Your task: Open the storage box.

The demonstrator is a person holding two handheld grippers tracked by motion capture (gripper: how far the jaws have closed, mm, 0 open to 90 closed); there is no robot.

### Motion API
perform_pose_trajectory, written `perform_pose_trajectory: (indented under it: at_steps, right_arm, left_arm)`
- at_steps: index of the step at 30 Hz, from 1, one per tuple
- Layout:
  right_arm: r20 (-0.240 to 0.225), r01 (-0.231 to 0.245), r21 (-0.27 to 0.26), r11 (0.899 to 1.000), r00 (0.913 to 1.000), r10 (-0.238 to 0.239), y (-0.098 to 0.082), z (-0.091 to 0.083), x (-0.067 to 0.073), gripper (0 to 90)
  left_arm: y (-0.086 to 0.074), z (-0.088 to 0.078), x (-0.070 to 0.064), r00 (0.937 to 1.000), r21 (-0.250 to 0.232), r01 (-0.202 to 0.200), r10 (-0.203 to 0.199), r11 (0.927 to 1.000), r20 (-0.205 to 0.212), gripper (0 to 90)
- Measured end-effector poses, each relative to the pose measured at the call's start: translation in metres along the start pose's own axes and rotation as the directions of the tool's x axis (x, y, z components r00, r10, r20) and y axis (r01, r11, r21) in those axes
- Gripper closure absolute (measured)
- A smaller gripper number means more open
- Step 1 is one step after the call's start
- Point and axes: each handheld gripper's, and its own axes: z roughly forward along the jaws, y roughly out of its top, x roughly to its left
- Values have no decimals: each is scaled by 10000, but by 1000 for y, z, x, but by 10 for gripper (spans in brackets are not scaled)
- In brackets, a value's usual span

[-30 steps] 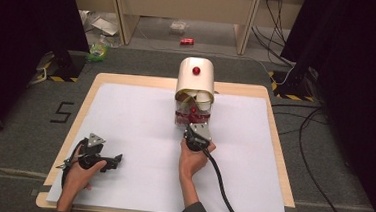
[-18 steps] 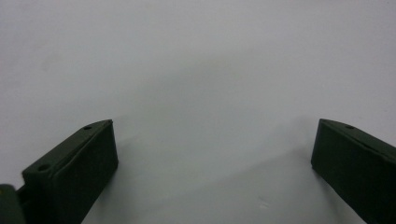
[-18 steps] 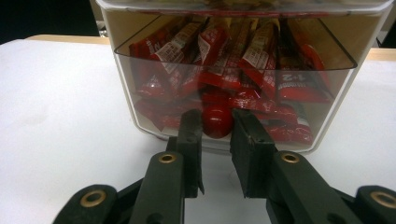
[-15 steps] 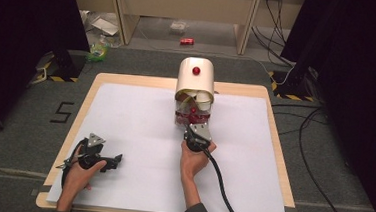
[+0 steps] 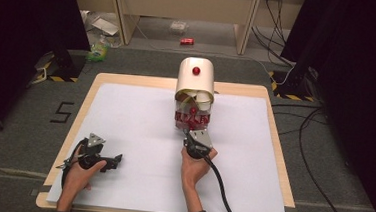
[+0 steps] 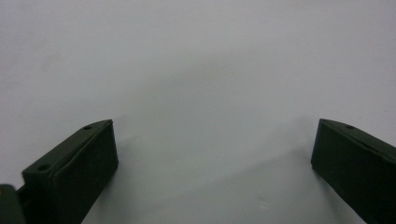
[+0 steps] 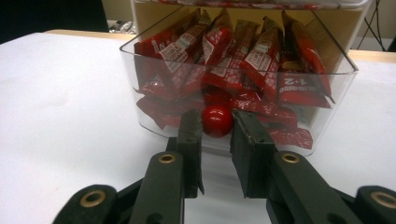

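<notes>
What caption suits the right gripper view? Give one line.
Right tongs close around the red knob of a clear drawer packed with red snack packets.

Very little differs across the second. The right gripper, its jaws closed on the red knob of the clear drawer, looks to have come a shade nearer the person in the high view, with the right hand sitting slightly lower in that view than it did. The drawer may have slid out of the cream box by the same small amount, but the shift is too slight in the high view to be sure.
</notes>
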Motion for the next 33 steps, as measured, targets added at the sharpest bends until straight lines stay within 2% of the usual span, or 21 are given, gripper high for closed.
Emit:
perform_pose_trajectory:
  at_steps: [1,3,4,6,7,10,13,22,26,29,33]
  right_arm:
    - [-31,32,8,10000,10000,-32,-1,-3,0,749]
    - [-143,276,-199,9994,9995,-278,-4,-10,-2,900]
    - [-299,308,-282,9991,9991,-316,-5,-11,-2,900]
    - [-493,230,-42,9997,9985,-232,-3,-9,-4,885]
    - [-537,131,-122,9998,9985,-137,-3,-9,-5,856]
    - [-507,-57,-56,10000,9987,54,-3,-10,-4,753]
    - [-275,-183,-135,9997,9995,179,-3,-9,-3,705]
    - [-189,-202,53,9998,9996,202,0,0,-4,679]
    - [-238,-470,133,9988,9986,473,2,3,-5,680]
    - [-252,-507,160,9986,9984,511,2,3,-4,733]
    - [-208,-337,119,9994,9992,340,2,4,-4,737]
  left_arm:
    - [0,0,0,10000,4,3,-3,10000,0,0]
    - [0,0,0,10000,-2,2,-2,10000,-1,0]
    - [0,0,0,10000,-3,-6,6,10000,-8,0]
    - [0,0,0,10000,-9,-7,7,10000,-9,0]
    - [0,0,0,10000,-7,-5,5,10000,-7,0]
    - [0,0,0,10000,-1,2,-2,10000,1,0]
    - [0,0,0,10000,-6,3,-3,10000,3,0]
    - [0,0,0,10000,-5,3,-3,10000,4,0]
    - [0,0,0,10000,-3,3,-3,10000,6,0]
    - [0,0,0,10000,0,2,-2,10000,3,0]
    - [0,0,0,10000,-4,4,-4,10000,4,0]
